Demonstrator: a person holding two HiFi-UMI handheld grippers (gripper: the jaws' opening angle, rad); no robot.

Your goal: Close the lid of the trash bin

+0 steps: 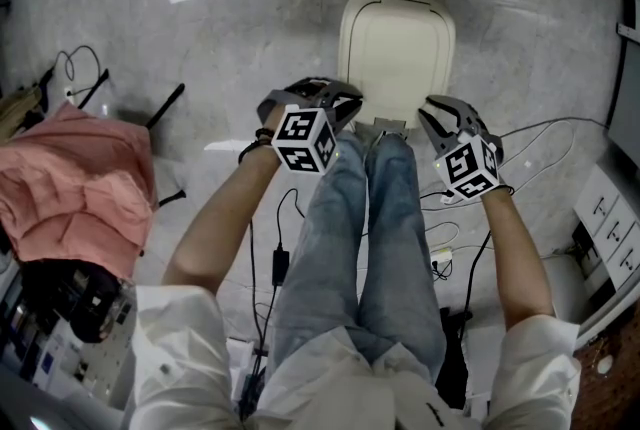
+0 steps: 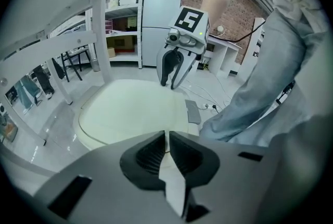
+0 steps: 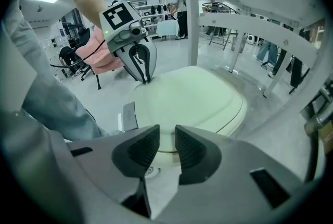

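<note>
- Jeans-clad legs (image 1: 365, 238) run down the middle of the head view, with the floor (image 1: 230, 48) of pale grey stone below.
- Cables (image 1: 275, 258) trail across the floor beside the legs.
- Both forearms reach forward, one on each side of the legs, and both grippers tip downward toward the bin (image 1: 397, 113).
- The left gripper (image 1: 340, 108) is by the lid's near left corner; its fingers (image 2: 156, 147) are closed to a thin slit with nothing between them.
- The right gripper (image 1: 435, 115) is by the near right corner; its fingers (image 3: 138, 147) stand narrowly apart and hold nothing.
- Whether either gripper touches the bin cannot be told.
- The cream lid (image 1: 397, 48) lies flat down on the bin, just past the legs and between the two grippers.
- A pink cloth (image 1: 75, 188) is draped well off to the left.
- A white frame (image 2: 67, 46) stands over the bin.
- Further back are shelves (image 2: 125, 9) and a fridge (image 2: 161, 20) against a brick wall.
</note>
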